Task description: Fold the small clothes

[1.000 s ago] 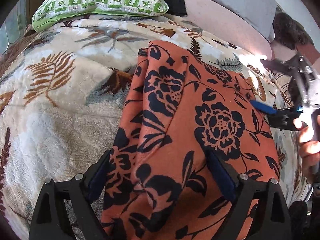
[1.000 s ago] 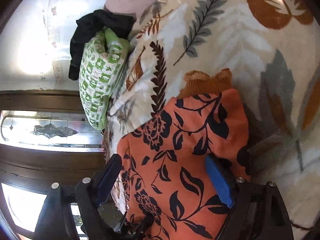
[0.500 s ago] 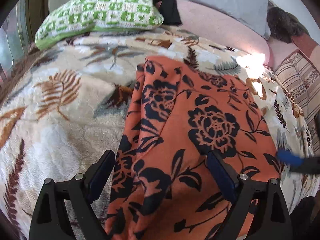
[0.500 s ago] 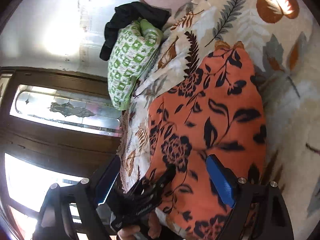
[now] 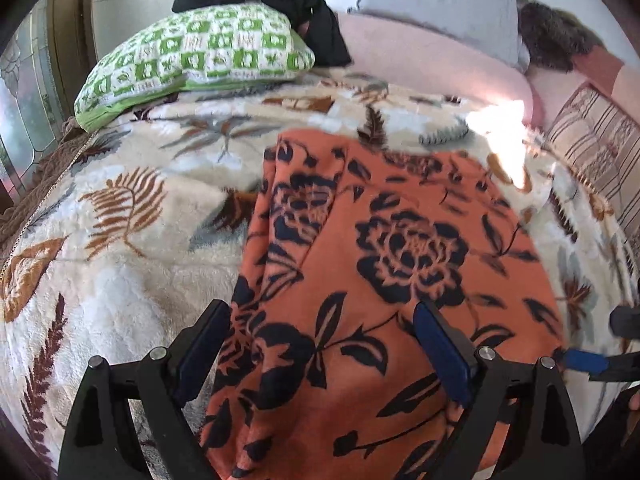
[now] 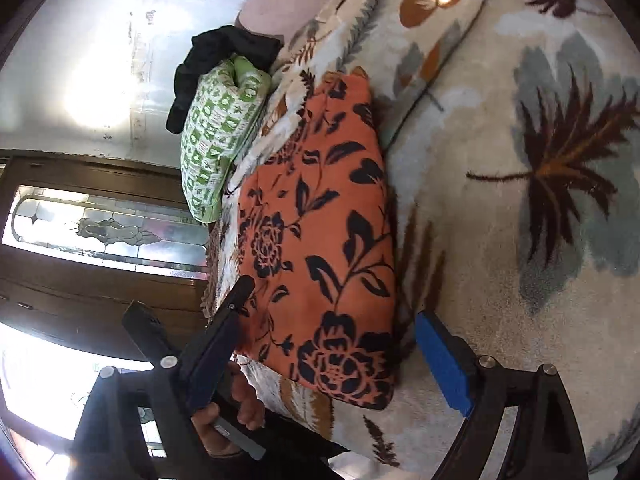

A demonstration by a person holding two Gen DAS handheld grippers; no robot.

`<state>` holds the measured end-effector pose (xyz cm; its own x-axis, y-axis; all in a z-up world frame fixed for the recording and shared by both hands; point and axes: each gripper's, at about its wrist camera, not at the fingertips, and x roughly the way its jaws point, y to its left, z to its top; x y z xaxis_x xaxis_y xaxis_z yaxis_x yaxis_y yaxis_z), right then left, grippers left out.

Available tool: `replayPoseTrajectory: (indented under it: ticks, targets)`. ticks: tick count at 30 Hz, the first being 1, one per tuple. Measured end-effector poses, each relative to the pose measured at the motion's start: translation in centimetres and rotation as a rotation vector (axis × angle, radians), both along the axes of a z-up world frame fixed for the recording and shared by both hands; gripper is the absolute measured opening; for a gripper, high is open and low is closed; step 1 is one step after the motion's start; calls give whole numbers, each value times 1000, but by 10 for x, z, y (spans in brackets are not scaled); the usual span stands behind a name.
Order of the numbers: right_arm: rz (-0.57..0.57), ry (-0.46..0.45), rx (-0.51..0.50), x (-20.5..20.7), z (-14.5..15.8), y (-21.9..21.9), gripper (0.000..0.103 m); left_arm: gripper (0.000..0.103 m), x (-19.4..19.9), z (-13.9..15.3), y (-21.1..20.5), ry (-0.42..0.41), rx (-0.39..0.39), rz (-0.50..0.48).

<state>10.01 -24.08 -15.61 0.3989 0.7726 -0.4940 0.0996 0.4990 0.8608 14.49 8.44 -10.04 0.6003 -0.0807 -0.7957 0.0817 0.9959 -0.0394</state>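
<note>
An orange garment with a black flower print (image 5: 384, 264) lies folded and flat on the leaf-patterned blanket (image 5: 120, 240); it also shows in the right wrist view (image 6: 320, 240). My left gripper (image 5: 320, 344) is open and empty, held above the garment's near end. My right gripper (image 6: 324, 356) is open and empty, held off the garment's near corner. One blue pad of the right gripper (image 5: 584, 360) shows at the right edge of the left wrist view. The left gripper and the hand holding it (image 6: 236, 400) show at the lower left of the right wrist view.
A green and white checked pillow (image 5: 200, 56) with a black cloth (image 5: 296, 12) on it lies at the head of the bed. A grey pillow (image 5: 436, 4) and a striped pillow (image 5: 600, 152) lie to the right. A wooden door with glass (image 6: 100, 232) stands beside the bed.
Both grippers have drawn back and up from the garment. The right gripper has left the cloth and swung out to the side. The garment lies flatter.
</note>
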Motion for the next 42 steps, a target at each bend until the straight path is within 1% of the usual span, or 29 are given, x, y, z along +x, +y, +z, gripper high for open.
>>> replayPoseTrajectory:
  ticks: [4, 6, 7, 8, 9, 10, 11, 12, 13, 15, 17, 18, 19, 20, 21, 23, 26, 27, 28, 29, 31, 32, 33, 34, 35, 38, 39, 41, 42]
  targets:
    - [-33, -3, 48, 14, -11, 2, 91, 94, 1, -3, 2, 7, -7, 1]
    - [-24, 38, 61, 23, -19, 7, 90, 94, 3, -5, 4, 17, -17, 6]
    - [-13, 46, 43, 26, -20, 11, 89, 94, 4, -6, 5, 22, -24, 7]
    - [4, 34, 20, 28, -16, 15, 84, 94, 5, -6, 6, 26, -28, 10]
    - [23, 11, 0, 29, -10, 19, 61, 94, 5, -7, 7, 29, -28, 14]
    - [20, -12, -57, 27, -1, 23, 52, 94, 6, -8, 8, 34, -35, 15]
    - [25, -39, -102, 24, 8, 27, 40, 94, 7, -9, 10, 41, -45, 17]
    - [29, -57, -135, 21, 13, 30, 39, 94, 8, -9, 11, 47, -58, 16]
    - [27, -65, -179, 19, 14, 32, 39, 94, 9, -10, 11, 53, -64, 13]
    - [46, -19, -258, 22, -1, 35, 38, 94, 10, -12, 10, 61, -59, 6]
    - [48, -26, -242, 23, 4, 36, 41, 94, 10, -11, 10, 56, -56, 8]
    - [47, -51, -238, 23, 14, 35, 47, 94, 10, -11, 11, 60, -62, 8]
    - [38, -72, -226, 22, 20, 31, 54, 94, 10, -11, 11, 65, -69, 7]
    - [20, -93, -208, 23, 25, 26, 68, 94, 10, -11, 12, 67, -71, 7]
    - [-10, -107, -199, 28, 29, 19, 75, 94, 10, -11, 11, 67, -70, 4]
    - [-55, -87, -185, 43, 26, 10, 78, 94, 10, -11, 12, 68, -72, 3]
    - [-21, 26, -113, 75, -4, 13, 77, 94, 10, -11, 12, 70, -73, 3]
    - [14, 42, -121, 81, -9, 18, 51, 94, 10, -11, 12, 70, -72, 4]
    - [53, 28, -190, 83, -3, 27, 32, 94, 9, -12, 13, 71, -71, 4]
    - [76, -17, -270, 82, 10, 35, 33, 94, 9, -12, 14, 70, -69, 4]
    - [88, -64, -341, 79, 22, 41, 33, 94, 10, -12, 14, 74, -77, 2]
    - [100, -56, -377, 82, 19, 43, 33, 94, 11, -12, 14, 80, -82, 0]
    - [107, -30, -390, 86, 11, 44, 37, 94, 11, -12, 13, 81, -77, 1]
    - [94, 4, -360, 88, 3, 40, 40, 94, 11, -12, 12, 76, -72, 1]
    - [69, 14, -336, 89, 6, 40, 55, 94, 10, -11, 12, 74, -72, -1]
    - [20, -80, -268, 85, 25, 34, 77, 94, 10, -11, 13, 79, -79, -3]
    - [8, -85, -257, 89, 26, 32, 80, 94, 11, -11, 14, 81, -81, -2]
    - [4, -12, -213, 109, 11, 32, 80, 94, 11, -11, 14, 81, -80, -3]
    - [22, 19, -218, 116, 4, 35, 77, 94, 10, -11, 14, 81, -82, -4]
